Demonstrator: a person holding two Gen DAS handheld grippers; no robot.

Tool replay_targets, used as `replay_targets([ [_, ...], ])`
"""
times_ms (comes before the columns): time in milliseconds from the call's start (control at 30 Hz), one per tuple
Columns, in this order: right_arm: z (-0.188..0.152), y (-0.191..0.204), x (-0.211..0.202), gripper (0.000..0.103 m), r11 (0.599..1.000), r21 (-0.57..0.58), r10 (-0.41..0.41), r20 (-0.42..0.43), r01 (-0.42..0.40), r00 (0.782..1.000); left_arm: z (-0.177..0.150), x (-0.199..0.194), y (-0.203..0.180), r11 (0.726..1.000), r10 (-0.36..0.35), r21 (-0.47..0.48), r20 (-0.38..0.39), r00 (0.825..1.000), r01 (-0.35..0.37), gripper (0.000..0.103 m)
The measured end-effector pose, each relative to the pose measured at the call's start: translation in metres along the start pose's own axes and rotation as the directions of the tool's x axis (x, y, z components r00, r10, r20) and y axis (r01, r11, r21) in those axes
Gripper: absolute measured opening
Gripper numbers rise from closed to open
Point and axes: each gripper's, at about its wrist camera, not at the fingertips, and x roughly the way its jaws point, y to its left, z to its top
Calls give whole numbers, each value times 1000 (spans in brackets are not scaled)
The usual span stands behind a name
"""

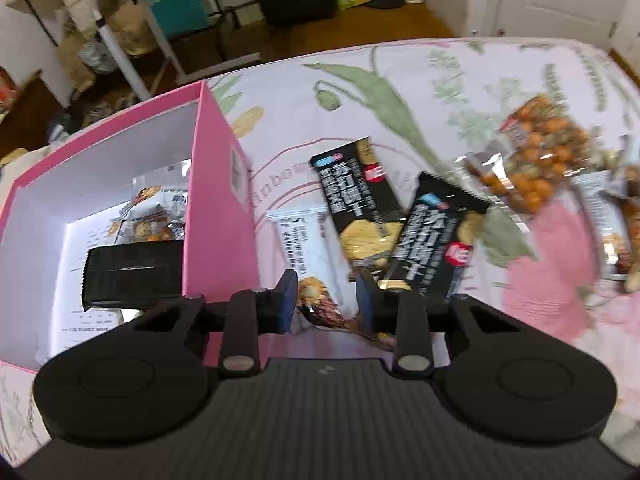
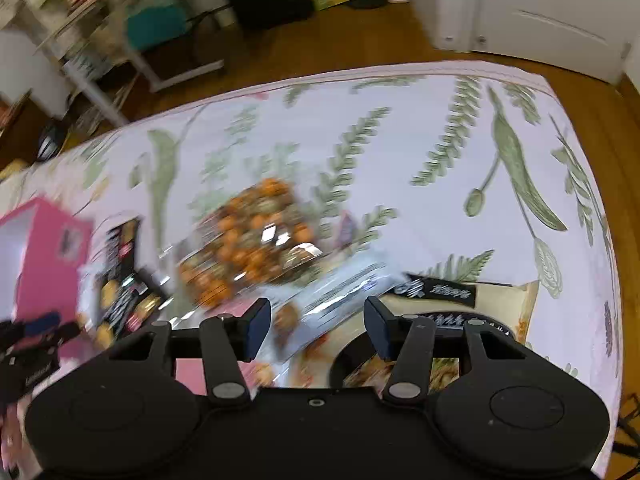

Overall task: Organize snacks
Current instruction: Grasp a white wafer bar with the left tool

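Left tongs [image 1: 327, 300]: parted over a white snack packet [image 1: 298, 240], pads not pressing it.
Right tongs [image 2: 316, 326]: open above a blurred packet [image 2: 344, 292].
Pink box [image 1: 218, 184]: on floral tabletop [image 1: 440, 80], packets inside.
Black cracker packs [image 1: 356, 200]: beside the box.

You have one pink box [image 1: 218, 184] on the cloth. Inside it you can count one black packet [image 1: 132, 276] and at least one pale wrapped snack [image 1: 156, 212]; more may lie under them, but that part is hard to read. Outside the box you have two black cracker packs [image 1: 352, 196] [image 1: 436, 236], lying side by side and touching. There are two white packs: one [image 1: 300, 240] just beside the box, one [image 1: 608, 220] at the far right edge. You have one clear bag of orange nuts [image 2: 248, 240]. One cream pouch [image 2: 496, 300] shows in the right wrist view.
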Motion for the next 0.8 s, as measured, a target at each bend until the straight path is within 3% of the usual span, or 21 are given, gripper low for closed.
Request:
replay_targets([
  [167, -6, -2, 19, 65, 1000, 12, -8, 48, 7, 999, -9, 16, -10, 996, 94, 0, 40, 995, -94, 30],
  [267, -16, 9, 27, 66, 999, -39, -34, 98, 38, 995, -16, 23, -18, 988, 153, -6, 50, 987, -153, 30],
  [300, -19, 14, 27, 61, 996, -71, -50, 116, 58, 992, -20, 25, -20, 985, 173, -12, 51, 984, -173, 30],
  [333, -23, 20, 28, 41, 991, -112, -59, 129, 73, 990, -22, 27, -23, 982, 191, -13, 54, 980, -191, 29],
  [367, -25, 24, 28, 34, 988, -137, -51, 143, 71, 988, -24, 28, -25, 977, 212, -6, 64, 975, -212, 29],
  [433, -30, 30, 26, 34, 985, -152, -61, 165, 86, 984, -27, 28, -30, 970, 244, 4, 71, 967, -245, 29],
  [567, -38, 36, 18, 33, 988, -146, -20, 188, 48, 982, -24, 29, -25, 972, 236, -33, 53, 970, -234, 29],
  [800, -59, 44, -1, 33, 987, -139, 104, 212, -75, 972, -22, 28, -17, 977, 204, -67, 39, 978, -201, 20],
])
